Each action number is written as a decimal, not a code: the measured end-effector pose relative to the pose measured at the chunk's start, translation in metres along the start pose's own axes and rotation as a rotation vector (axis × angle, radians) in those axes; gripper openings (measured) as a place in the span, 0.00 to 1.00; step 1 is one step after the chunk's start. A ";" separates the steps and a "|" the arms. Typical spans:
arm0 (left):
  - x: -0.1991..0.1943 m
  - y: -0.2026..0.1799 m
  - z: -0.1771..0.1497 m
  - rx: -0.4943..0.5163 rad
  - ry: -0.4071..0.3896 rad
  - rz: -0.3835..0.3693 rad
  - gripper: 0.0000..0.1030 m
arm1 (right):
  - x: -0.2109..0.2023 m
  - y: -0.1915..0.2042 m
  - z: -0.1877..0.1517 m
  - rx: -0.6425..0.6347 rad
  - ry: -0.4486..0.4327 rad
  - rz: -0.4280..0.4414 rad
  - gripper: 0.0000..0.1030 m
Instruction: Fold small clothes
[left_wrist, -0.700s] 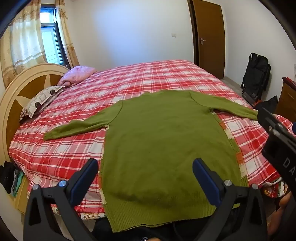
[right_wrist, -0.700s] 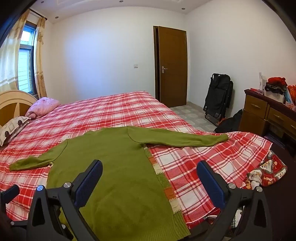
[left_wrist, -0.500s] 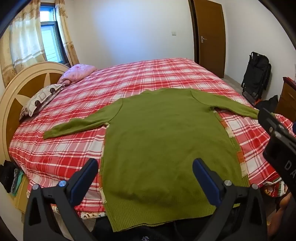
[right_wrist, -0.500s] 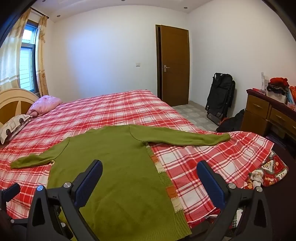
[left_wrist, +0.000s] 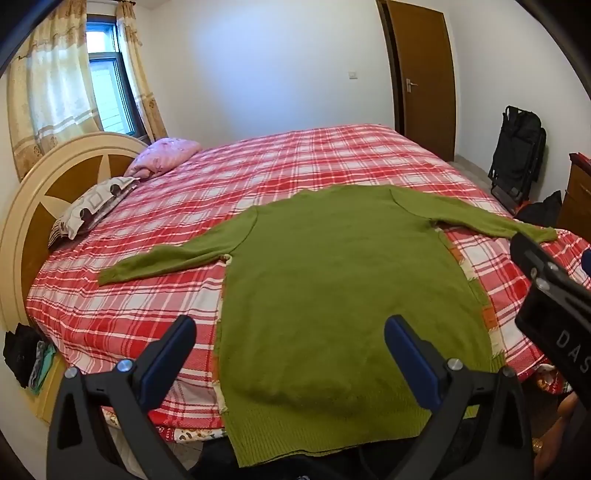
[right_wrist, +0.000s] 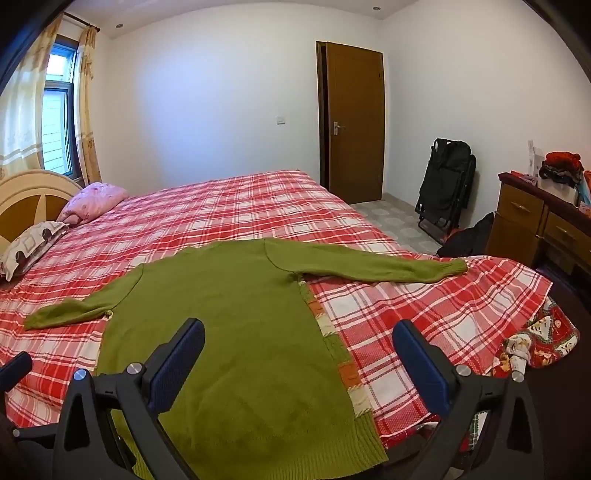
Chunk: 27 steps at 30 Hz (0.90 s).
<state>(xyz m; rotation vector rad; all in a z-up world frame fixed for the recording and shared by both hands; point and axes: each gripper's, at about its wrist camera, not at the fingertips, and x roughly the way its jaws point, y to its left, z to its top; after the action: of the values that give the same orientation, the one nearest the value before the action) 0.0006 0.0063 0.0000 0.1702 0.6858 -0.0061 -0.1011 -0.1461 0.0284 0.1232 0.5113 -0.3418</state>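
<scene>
Two claws hang above the near edge of the bed (left_wrist: 155, 302), both with their blue-padded fingers spread wide apart and nothing between them. The left claw (left_wrist: 290, 343) sits over the lower body of the green sweater (left_wrist: 340, 288), pointing down at it without touching. The right claw (right_wrist: 299, 345) is over the sweater's right side seam, where a strip of orange and cream patterned knit shows along the edge, one finger above the green cloth and the other above the red plaid bedcover (right_wrist: 424, 317).

The sweater lies flat and unfolded on the bedcover, its ribbed hem hanging over the near edge of the bed and its neck toward the far side. Both sleeves are stretched out sideways: one toward the headboard (left_wrist: 48, 192) end, the other toward the foot corner, its cuff close to the bed's edge. A pink pillow (left_wrist: 162, 157) and a patterned pillow (left_wrist: 88, 206) rest at the headboard end, well apart from the sweater.
</scene>
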 end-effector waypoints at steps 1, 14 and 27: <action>0.001 0.000 0.000 0.002 0.004 0.001 1.00 | 0.000 0.000 0.000 0.001 0.000 0.000 0.99; -0.001 0.000 -0.004 0.012 0.006 -0.003 1.00 | -0.001 -0.001 -0.001 -0.001 -0.006 0.000 0.99; 0.004 0.000 -0.004 0.013 0.029 -0.011 1.00 | 0.003 0.000 -0.003 -0.002 0.012 0.002 0.99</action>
<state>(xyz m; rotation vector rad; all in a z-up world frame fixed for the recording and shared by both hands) 0.0009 0.0071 -0.0057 0.1797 0.7152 -0.0184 -0.0998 -0.1469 0.0244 0.1241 0.5237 -0.3386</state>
